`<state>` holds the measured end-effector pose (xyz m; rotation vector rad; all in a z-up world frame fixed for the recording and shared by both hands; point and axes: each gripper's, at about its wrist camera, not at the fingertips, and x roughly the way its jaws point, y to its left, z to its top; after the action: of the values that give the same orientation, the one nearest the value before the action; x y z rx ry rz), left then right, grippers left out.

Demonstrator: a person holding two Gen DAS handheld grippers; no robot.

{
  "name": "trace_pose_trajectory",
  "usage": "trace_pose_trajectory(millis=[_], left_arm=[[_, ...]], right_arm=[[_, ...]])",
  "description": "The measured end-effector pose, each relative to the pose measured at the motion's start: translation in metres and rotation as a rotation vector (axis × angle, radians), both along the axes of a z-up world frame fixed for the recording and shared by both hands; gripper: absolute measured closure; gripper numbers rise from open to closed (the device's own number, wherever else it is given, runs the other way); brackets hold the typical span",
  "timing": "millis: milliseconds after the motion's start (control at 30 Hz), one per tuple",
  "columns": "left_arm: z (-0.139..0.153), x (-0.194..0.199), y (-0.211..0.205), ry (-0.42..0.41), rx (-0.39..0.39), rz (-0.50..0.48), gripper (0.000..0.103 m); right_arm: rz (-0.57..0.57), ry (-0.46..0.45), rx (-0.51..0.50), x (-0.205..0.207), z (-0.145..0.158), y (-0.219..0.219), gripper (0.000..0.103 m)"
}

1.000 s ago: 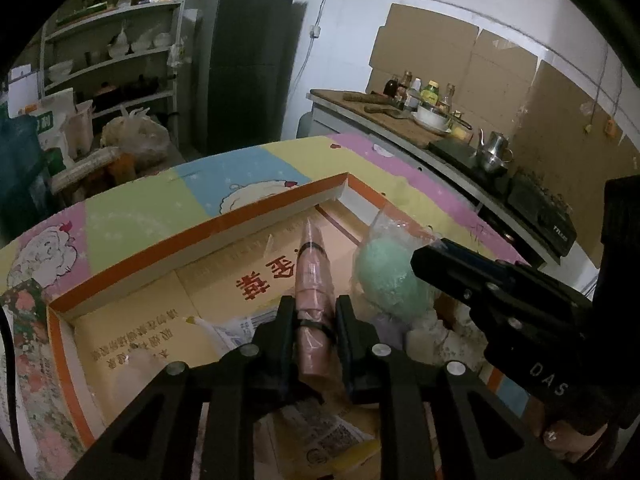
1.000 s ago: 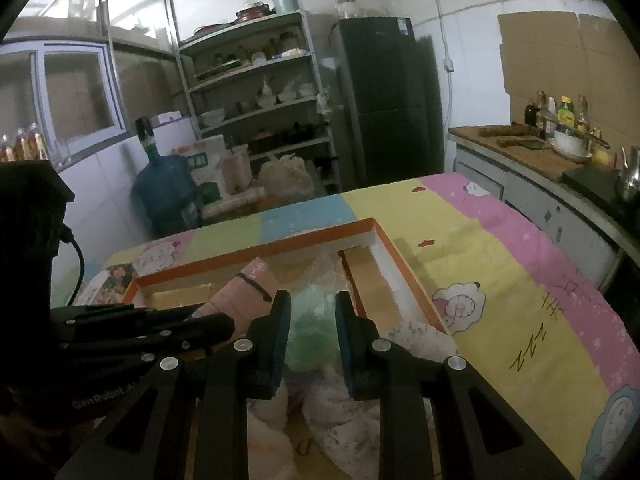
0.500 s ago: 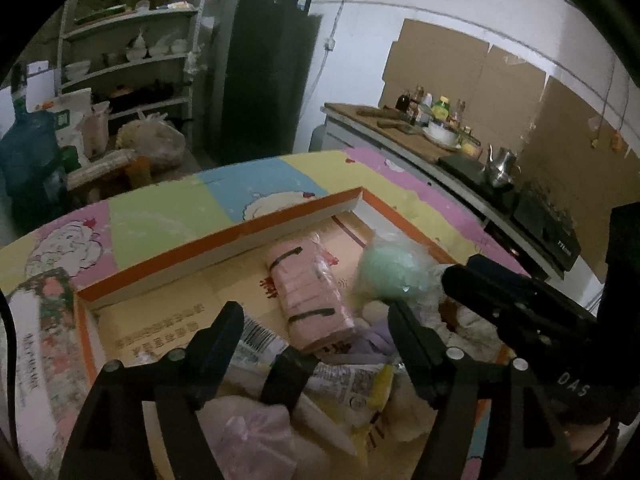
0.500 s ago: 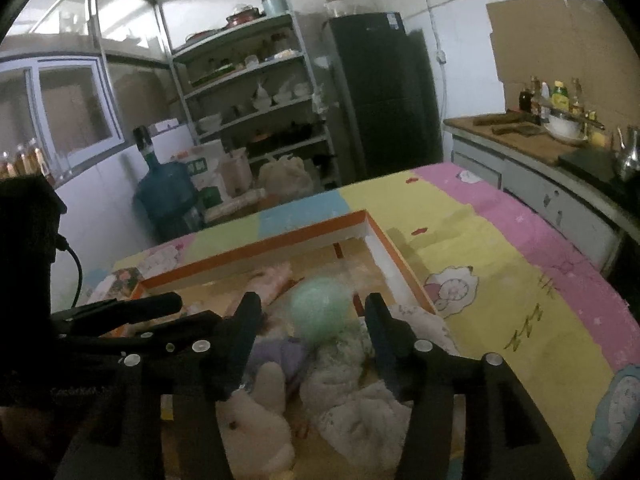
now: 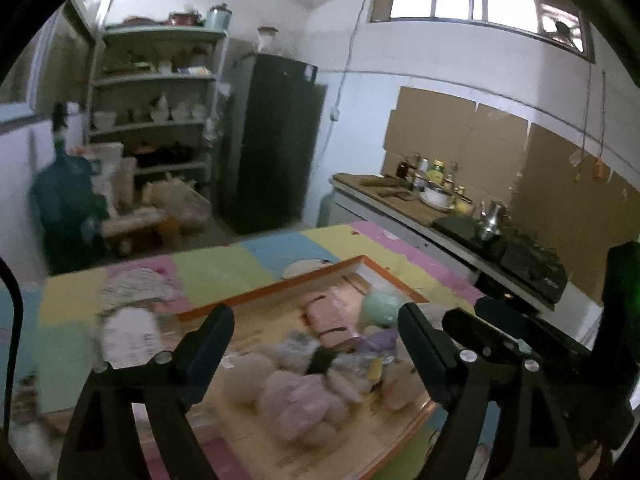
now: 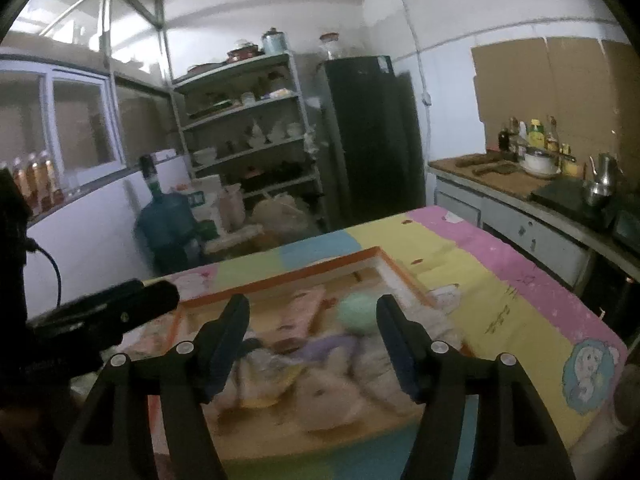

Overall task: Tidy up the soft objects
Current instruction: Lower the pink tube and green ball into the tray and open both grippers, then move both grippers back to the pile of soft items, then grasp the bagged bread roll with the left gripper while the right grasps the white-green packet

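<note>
A shallow cardboard box with an orange rim (image 5: 280, 286) (image 6: 280, 276) lies on the pastel tablecloth. Inside it rest a pink strapped bundle (image 5: 328, 316) (image 6: 300, 308), a pale green ball (image 5: 380, 308) (image 6: 356, 312) and a heap of plush toys (image 5: 300, 392) (image 6: 320, 376). My left gripper (image 5: 316, 332) hangs above the box, its jaws still opening, nothing between them. My right gripper (image 6: 312, 320) hovers over the same pile, jaws also opening and empty. Each gripper shows in the other's view, the right gripper (image 5: 520, 336) to the right and the left gripper (image 6: 100, 312) to the left. Both views are blurred.
The tablecloth (image 6: 500, 292) covers the table around the box. Behind stand a shelf rack (image 6: 248, 128), a dark fridge (image 6: 372, 136) and a blue water jug (image 6: 168, 220). A counter with bottles and a kettle (image 6: 540, 168) runs along the right wall.
Both grippers let go, the left of the pink bundle, the right of the green ball, and opened wide. Both then rose and drew back from the box, leaving the items inside.
</note>
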<state>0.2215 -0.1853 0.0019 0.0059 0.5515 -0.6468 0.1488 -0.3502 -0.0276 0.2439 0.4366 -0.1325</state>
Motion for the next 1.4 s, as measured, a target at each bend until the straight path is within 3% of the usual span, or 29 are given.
trace_pose_trajectory(millis=[100,367,600,767,1033,1233,1400], left_arm=[[0.004,-0.015,0.027,-0.043,0.027,0.049,0.019],[0.01,-0.053,0.124,-0.135,0.068,0.199,0.019],[0.002,-0.065,0.215,-0.143,0.112,0.335,0.019],[-0.017,-0.058,0.27,-0.09,0.11,0.412,0.019],[-0.054,-0.026,0.323,0.035,0.053,0.457,0.019],[-0.075,-0.003,0.326,0.115,0.002,0.43,0.019],[-0.096,0.019,0.314,0.216,0.081,0.452,0.02]], right_arm=[[0.021,-0.014,-0.018,-0.007,0.004,0.029,0.035],[0.217,-0.024,0.025,-0.016,0.006,0.115,0.035],[0.454,0.096,0.105,0.008,-0.023,0.204,0.034],[0.544,0.213,0.114,0.035,-0.052,0.262,0.029],[0.533,0.305,0.031,0.069,-0.077,0.31,0.027],[0.499,0.349,0.045,0.085,-0.093,0.314,0.027],[0.505,0.356,0.032,0.091,-0.094,0.317,0.028]])
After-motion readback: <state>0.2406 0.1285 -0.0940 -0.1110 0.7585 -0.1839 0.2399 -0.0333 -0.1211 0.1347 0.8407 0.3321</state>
